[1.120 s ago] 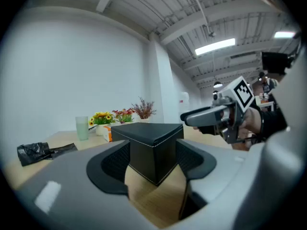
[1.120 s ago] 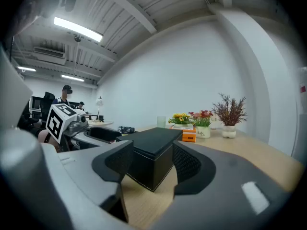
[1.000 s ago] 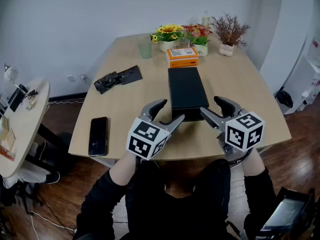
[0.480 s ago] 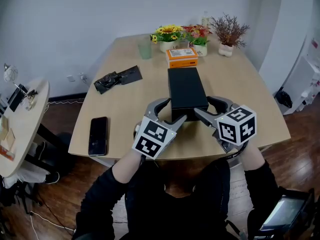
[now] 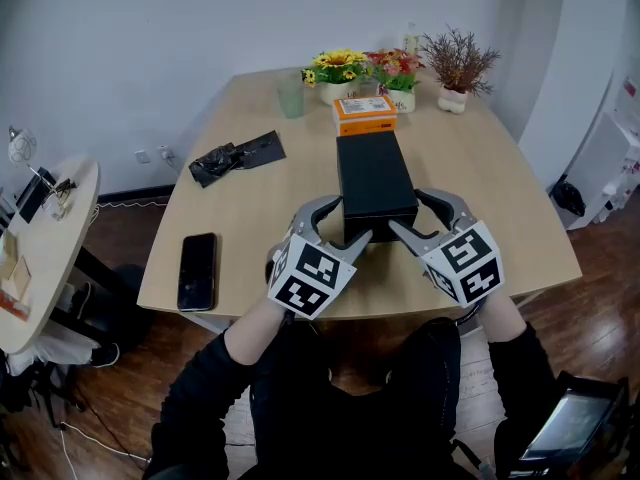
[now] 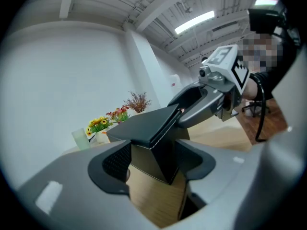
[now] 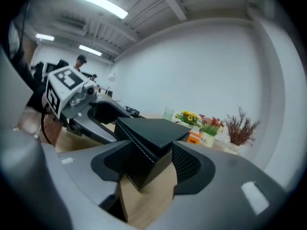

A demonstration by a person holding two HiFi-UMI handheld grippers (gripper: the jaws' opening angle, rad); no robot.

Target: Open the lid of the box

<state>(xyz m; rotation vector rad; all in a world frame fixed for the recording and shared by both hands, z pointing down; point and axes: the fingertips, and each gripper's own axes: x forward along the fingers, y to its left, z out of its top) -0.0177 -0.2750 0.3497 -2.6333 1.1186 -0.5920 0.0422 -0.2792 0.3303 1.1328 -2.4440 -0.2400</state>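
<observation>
**Box lies 12-to-6, and you have a near corner in each gripper**

The black box (image 5: pixel 375 173) sits mid-bench, its long axis running straight away from you, from 6 o'clock to 12 o'clock in the head view. The short near end faces you. The far end stops just short of the orange carton (image 5: pixel 365 113) at 12 o'clock.

Your left gripper (image 5: pixel 348 220) comes in at the box's 7 o'clock corner and aims toward 1 o'clock. Your right gripper (image 5: pixel 412 213) mirrors it at the 5 o'clock corner, aiming toward 11 o'clock. Neither hand is nearer, as both meet the near end at the same depth.

Both pairs of fingers stand wide apart, though they have just been closing a little. Each gripper view shows a box corner wedged between its pads. On the left, one finger (image 6: pixel 115 159) lies along the long side and the other across the short end. The right is the same in reverse. I judge that neither pair clamps yet, because the pads flank the corner without visibly pressing it.

The lid shows as a darker top slab with a stitched edge, riding above the pad level in both gripper views. The coming move looks like a lift from this near end, so the fingers likely need to catch that upper slab and not the base. No view shows a hinge, so I cannot tell which edge is free. The bench (image 5: pixel 250 218) around the box leaves room to tip the lid toward 12 o'clock.
</observation>
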